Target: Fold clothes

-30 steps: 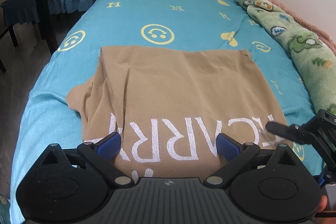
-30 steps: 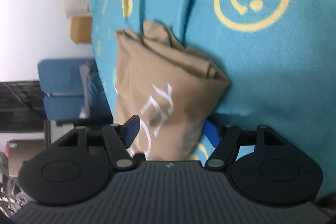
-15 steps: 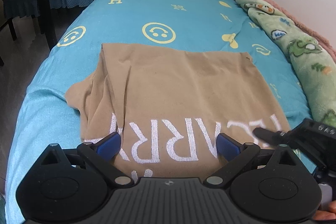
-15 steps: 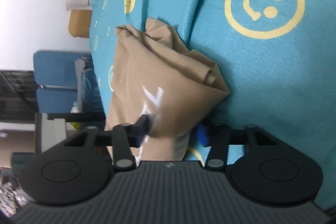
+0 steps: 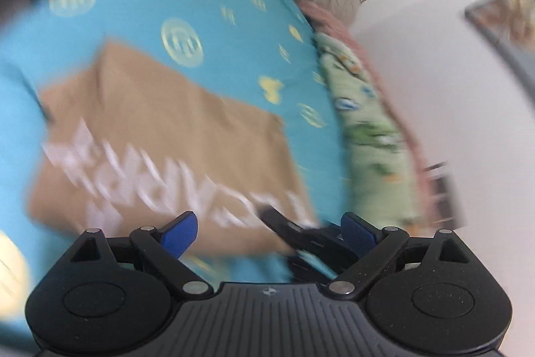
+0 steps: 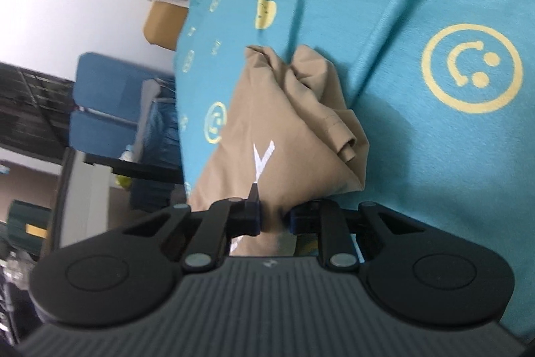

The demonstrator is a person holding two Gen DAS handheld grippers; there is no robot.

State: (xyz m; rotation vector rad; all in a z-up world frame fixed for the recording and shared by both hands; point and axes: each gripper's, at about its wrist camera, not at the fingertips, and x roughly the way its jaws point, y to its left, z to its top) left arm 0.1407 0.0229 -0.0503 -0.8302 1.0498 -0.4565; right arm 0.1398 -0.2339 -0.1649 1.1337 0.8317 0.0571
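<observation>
On a bed [image 6: 434,156] spread with a turquoise smiley-print cover, the right gripper [image 6: 274,216] now has its jaws pinched on a bunched corner of the tan T-shirt [image 6: 284,136]; half a second ago those jaws stood wide to either side of the same corner, so the grasp has only just been made. The left gripper [image 5: 269,228] keeps its blue-padded jaws spread apart and holds nothing, but its view, steady and square to the shirt a moment back, is now tilted and smeared by fast motion as it swings toward the shirt's near right corner, where the right gripper's black fingers show. The T-shirt [image 5: 187,136] lies mostly flat across the bed, white lettering up, one side already doubled inward. A green patterned blanket [image 5: 378,136] runs along the wall side. With one corner secured, the garment looks ready for a further fold, though which way that corner is to be carried cannot be told.
</observation>
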